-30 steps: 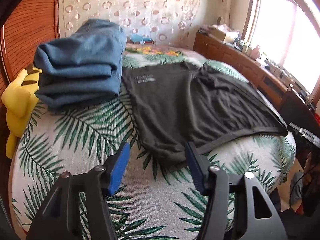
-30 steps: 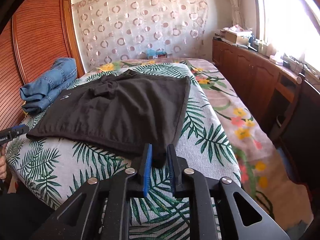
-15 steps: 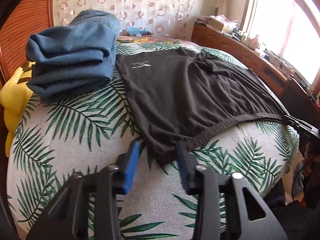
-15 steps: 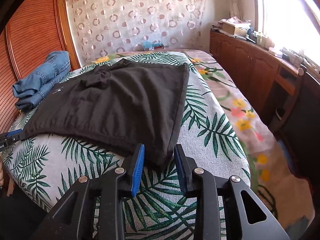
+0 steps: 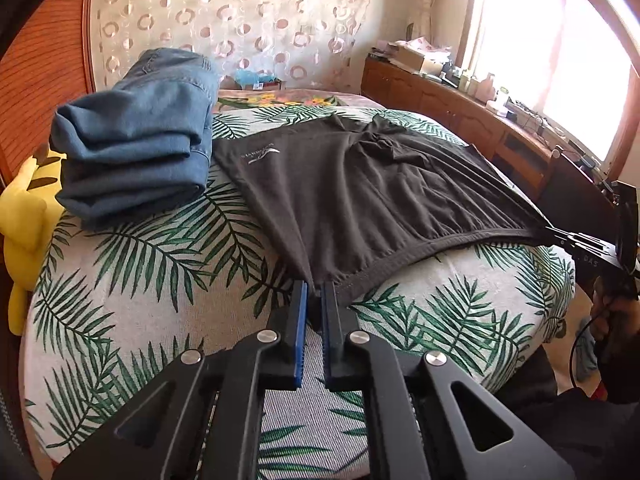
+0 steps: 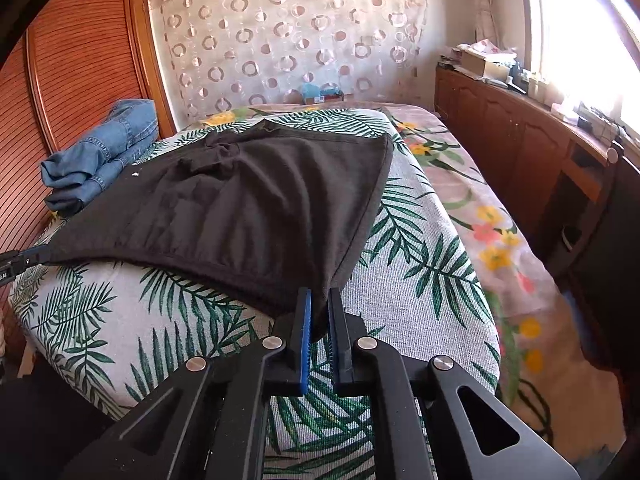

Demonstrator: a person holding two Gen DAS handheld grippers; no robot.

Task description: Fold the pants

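Dark brown pants [image 5: 360, 192] lie spread flat on the palm-leaf bed cover [image 5: 140, 280], waistband toward me. My left gripper [image 5: 316, 288] has its jaws closing on the near left waistband corner, and its blue pads pinch the cloth. In the right wrist view the pants [image 6: 248, 200] reach the bed's near edge. There my right gripper [image 6: 320, 294] has its jaws closing on the other waistband corner, with fabric pressed between the pads. The waistband is stretched taut between the two grippers. Each gripper shows in the other's view: right gripper [image 5: 560, 236], left gripper [image 6: 24, 258].
A folded stack of blue jeans [image 5: 136, 136] sits at the bed's left, beside a yellow plush toy [image 5: 24, 216]. A wooden cabinet [image 6: 520, 144] with clutter runs under the window on the right. A person's hand [image 5: 612, 312] holds the right gripper.
Both grippers went from open around the waistband corners to pinching them. The left one moved forward to its corner, and the waistband has pulled straight between them.
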